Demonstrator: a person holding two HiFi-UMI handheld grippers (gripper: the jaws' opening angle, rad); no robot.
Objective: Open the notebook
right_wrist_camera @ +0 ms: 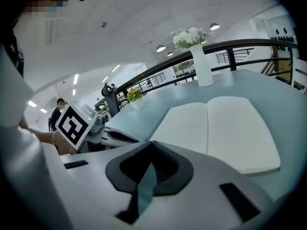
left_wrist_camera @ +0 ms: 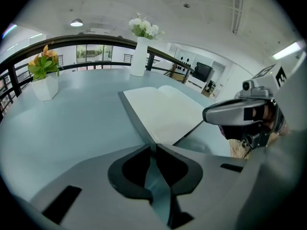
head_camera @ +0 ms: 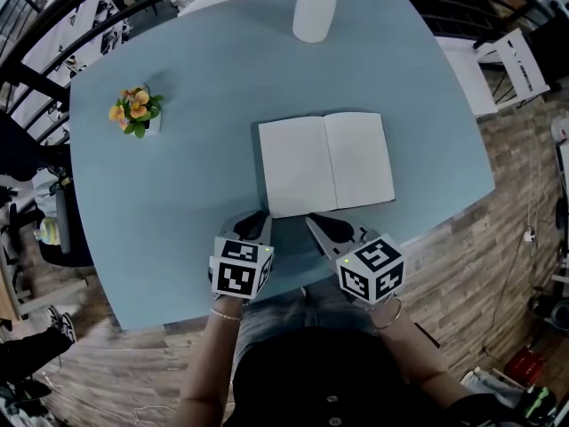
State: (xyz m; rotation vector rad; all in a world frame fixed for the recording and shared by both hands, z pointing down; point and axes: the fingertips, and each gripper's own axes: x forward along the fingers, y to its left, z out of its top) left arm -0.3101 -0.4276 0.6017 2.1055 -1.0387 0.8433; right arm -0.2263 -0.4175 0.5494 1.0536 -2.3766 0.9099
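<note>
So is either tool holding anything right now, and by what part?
Right tool: nothing. Left tool: tips at the near left corner of the notebook; whether they pinch it cannot be told.

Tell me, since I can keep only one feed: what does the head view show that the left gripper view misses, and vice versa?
Head view only: the marker cube on the left gripper, the wooden floor. Left gripper view only: a ceiling lamp. Both: the open notebook, the white vase, the flower pot, the right gripper.
</note>
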